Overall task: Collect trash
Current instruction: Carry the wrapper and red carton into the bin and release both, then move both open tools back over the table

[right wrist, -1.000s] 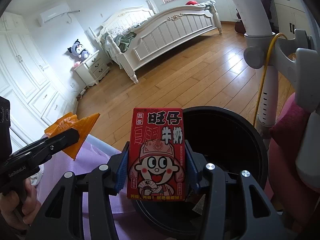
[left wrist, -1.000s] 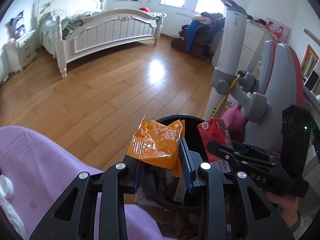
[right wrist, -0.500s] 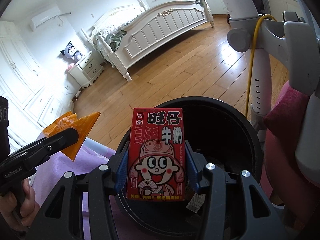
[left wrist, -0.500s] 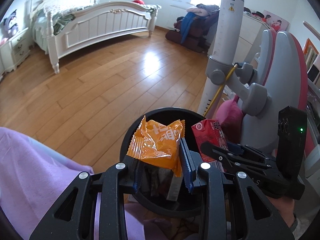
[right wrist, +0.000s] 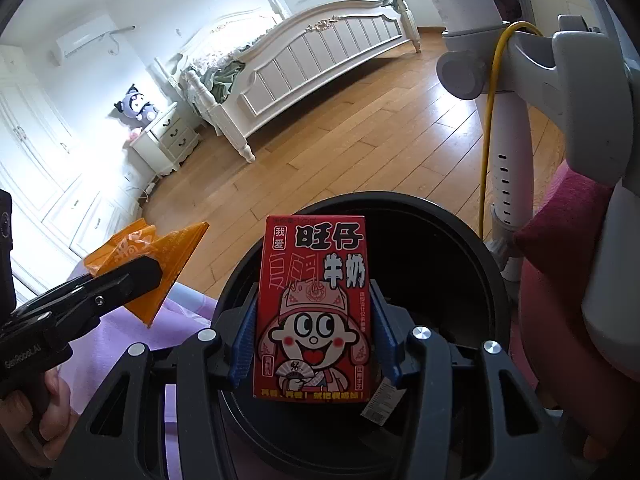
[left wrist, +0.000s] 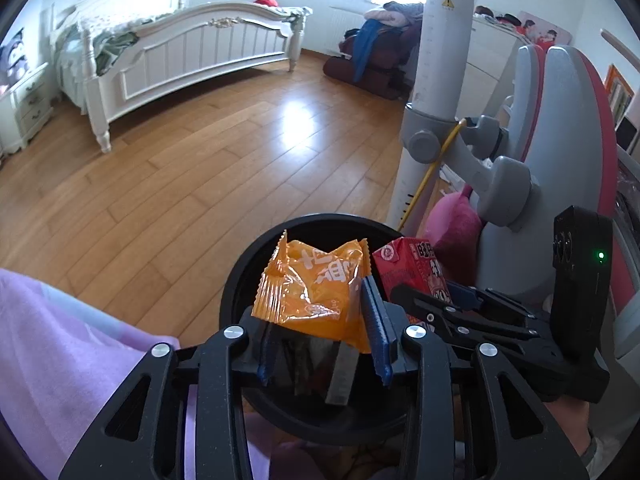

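Observation:
My left gripper (left wrist: pixel 320 344) is shut on a crinkled orange snack wrapper (left wrist: pixel 316 288) and holds it above the open black trash bin (left wrist: pixel 240 276). My right gripper (right wrist: pixel 314 344) is shut on a red milk carton (right wrist: pixel 314 304) with a cartoon face, held over the same bin (right wrist: pixel 460 248). The carton (left wrist: pixel 412 268) and right gripper (left wrist: pixel 464 316) show at the right of the left wrist view. The wrapper (right wrist: pixel 152 256) and left gripper (right wrist: pixel 120 280) show at the left of the right wrist view. Some trash lies inside the bin.
A grey and white chair post with a yellow cable (left wrist: pixel 432 120) stands right behind the bin. A pink cushion (left wrist: pixel 456 228) sits beside it. Purple bedding (left wrist: pixel 60 344) lies at the left. A wooden floor (left wrist: pixel 180 168) runs to a white bed (left wrist: pixel 180 48).
Both grippers have moved forward and down, closer over the bin, which now fills more of each view. Both still hold their items.

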The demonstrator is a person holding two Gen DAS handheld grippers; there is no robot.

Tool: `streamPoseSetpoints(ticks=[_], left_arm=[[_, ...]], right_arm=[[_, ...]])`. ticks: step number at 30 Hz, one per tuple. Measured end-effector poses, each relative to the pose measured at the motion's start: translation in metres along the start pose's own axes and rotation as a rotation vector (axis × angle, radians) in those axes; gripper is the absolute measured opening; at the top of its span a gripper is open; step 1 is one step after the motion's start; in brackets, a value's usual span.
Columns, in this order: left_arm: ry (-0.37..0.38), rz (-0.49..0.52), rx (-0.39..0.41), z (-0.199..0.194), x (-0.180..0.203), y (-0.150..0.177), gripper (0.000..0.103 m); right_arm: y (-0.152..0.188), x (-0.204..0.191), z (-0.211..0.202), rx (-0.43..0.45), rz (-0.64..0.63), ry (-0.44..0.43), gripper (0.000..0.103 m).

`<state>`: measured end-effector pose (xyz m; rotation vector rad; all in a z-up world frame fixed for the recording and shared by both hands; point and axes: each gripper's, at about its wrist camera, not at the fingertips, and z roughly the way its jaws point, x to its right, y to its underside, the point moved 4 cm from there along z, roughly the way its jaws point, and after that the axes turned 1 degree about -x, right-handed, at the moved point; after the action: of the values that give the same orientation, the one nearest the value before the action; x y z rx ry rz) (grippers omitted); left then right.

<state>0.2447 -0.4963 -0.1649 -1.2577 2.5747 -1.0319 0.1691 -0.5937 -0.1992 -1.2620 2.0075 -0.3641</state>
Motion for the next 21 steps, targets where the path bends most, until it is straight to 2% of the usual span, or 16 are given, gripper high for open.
streamPoseSetpoints(ticks=[2,4,6,8,10,16,21], left_arm=[[-0.014,0.007,0.011,-0.002,0.001,0.0,0.053],[-0.027,0.017,0.02,-0.005,0.002,-0.001,0.059],[-0.03,0.019,0.025,-0.008,0.003,0.0,0.066],[-0.042,0.022,0.037,-0.015,0.004,-0.001,0.079],[-0.059,0.036,0.069,-0.027,0.006,-0.002,0.086],[-0.077,0.068,0.115,-0.062,0.009,0.001,0.087],[-0.096,0.036,0.134,-0.104,-0.015,0.017,0.087]], right_arm=[[0.001,-0.003,0.0,-0.005,-0.004,0.007,0.052],[0.002,-0.004,0.0,-0.009,-0.009,0.019,0.052],[0.003,-0.005,-0.002,-0.003,-0.007,0.027,0.059],[0.004,-0.005,-0.005,0.005,0.0,0.023,0.067],[0.004,-0.006,-0.007,0.01,0.002,0.024,0.071],[0.006,-0.02,-0.012,0.001,-0.005,0.003,0.071],[0.006,-0.051,-0.019,0.001,-0.046,-0.028,0.071]])
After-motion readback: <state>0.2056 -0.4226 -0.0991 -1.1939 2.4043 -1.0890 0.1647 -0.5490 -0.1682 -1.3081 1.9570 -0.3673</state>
